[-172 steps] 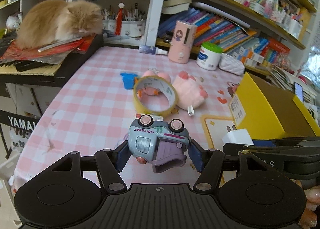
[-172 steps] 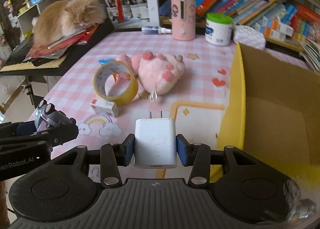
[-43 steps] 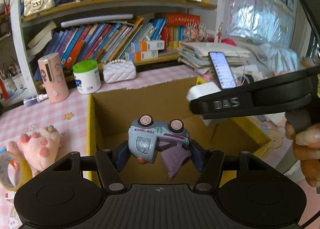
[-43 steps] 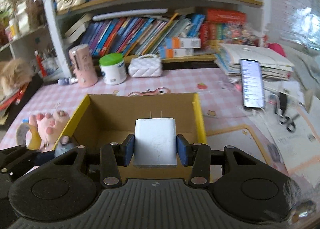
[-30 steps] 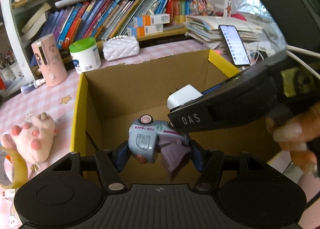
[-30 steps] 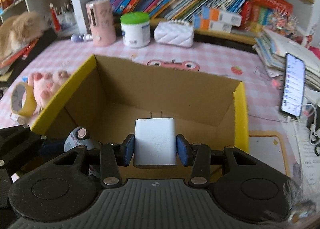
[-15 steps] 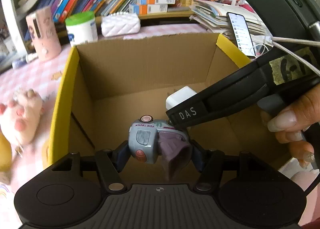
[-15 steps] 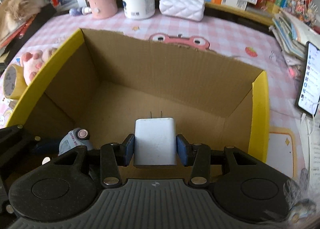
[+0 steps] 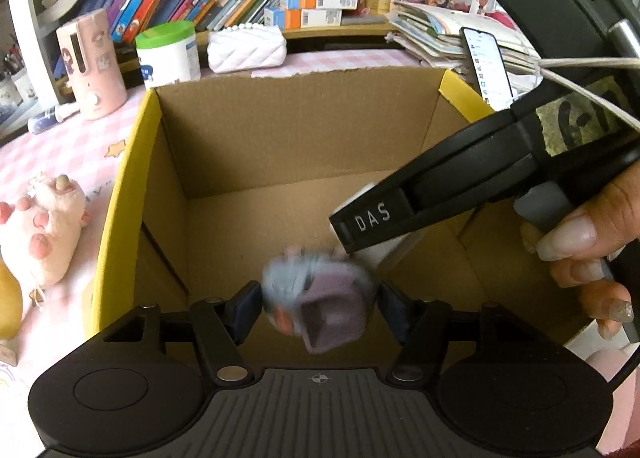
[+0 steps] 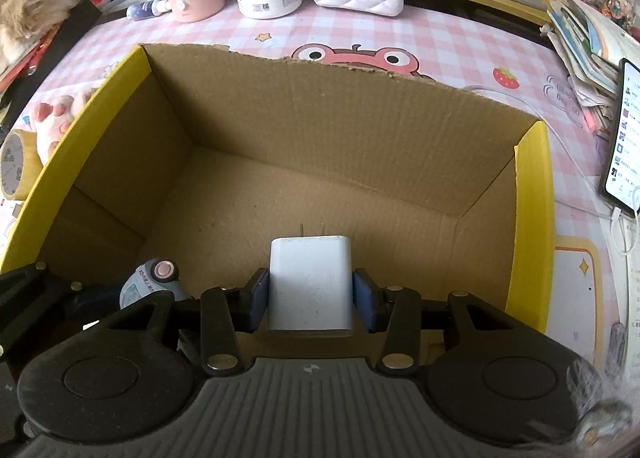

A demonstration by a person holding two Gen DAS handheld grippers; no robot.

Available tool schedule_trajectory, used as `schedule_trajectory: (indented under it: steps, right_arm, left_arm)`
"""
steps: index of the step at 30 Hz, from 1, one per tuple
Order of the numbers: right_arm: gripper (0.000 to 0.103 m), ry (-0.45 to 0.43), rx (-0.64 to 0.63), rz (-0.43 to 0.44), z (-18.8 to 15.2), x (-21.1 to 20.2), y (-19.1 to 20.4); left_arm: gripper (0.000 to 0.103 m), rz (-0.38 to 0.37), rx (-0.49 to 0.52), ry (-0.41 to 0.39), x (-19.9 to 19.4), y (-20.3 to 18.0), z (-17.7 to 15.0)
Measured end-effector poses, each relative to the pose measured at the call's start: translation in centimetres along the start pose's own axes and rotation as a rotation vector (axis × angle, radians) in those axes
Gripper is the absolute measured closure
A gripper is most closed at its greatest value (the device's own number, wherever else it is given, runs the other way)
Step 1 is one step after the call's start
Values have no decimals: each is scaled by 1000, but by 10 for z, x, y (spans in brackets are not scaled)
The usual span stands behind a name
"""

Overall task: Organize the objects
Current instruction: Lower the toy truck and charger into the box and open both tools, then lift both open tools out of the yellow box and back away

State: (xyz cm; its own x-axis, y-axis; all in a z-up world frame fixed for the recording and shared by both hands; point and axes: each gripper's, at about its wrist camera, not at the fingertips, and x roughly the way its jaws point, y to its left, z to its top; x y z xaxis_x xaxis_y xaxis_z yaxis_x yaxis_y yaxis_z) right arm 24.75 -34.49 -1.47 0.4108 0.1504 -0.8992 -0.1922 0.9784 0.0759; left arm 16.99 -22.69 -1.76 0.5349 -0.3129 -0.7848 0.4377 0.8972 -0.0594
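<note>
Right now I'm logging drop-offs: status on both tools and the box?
Left tool opening, toy truck blurred, dropping. Right tool open around charger. Cardboard box floor bare below.

Left gripper (image 9: 318, 302) — jaws parted, blue pads (image 9: 245, 308) standing slightly off what sits blurred between them, no clear contact. Right gripper (image 10: 311, 296) — jaws also slightly spread, pads (image 10: 259, 300) just beside the flanks of its load, thin gaps showing. Right hand (image 9: 580, 242) wraps the handle, right of left claw.
</note>
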Motion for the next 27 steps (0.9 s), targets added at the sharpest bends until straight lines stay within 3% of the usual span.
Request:
schedule_trajectory:
  steps: [3, 9, 11, 13, 22, 27]
  right_arm:
    - [53, -52, -5, -7, -1, -8, 1]
    - [52, -166, -15, -53, -11, -29, 5]
    - [52, -208, 9, -56, -16, -40, 5]
    - [52, -258, 33, -62, -20, -52, 5]
    - [45, -472, 196, -156, -56, -112, 1]
    - [44, -526, 256, -217, -82, -130, 1]
  left_arm:
    - [35, -5, 5, -23, -4, 0, 1]
    - [32, -16, 13, -80, -20, -1, 2]
    - [28, -23, 19, -104, -27, -2, 1]
    - [17, -4, 23, -141, -37, -3, -1]
    - [15, 5, -35, -268, -78, 11, -15]
    - [15, 2, -58, -293, -92, 17, -28]
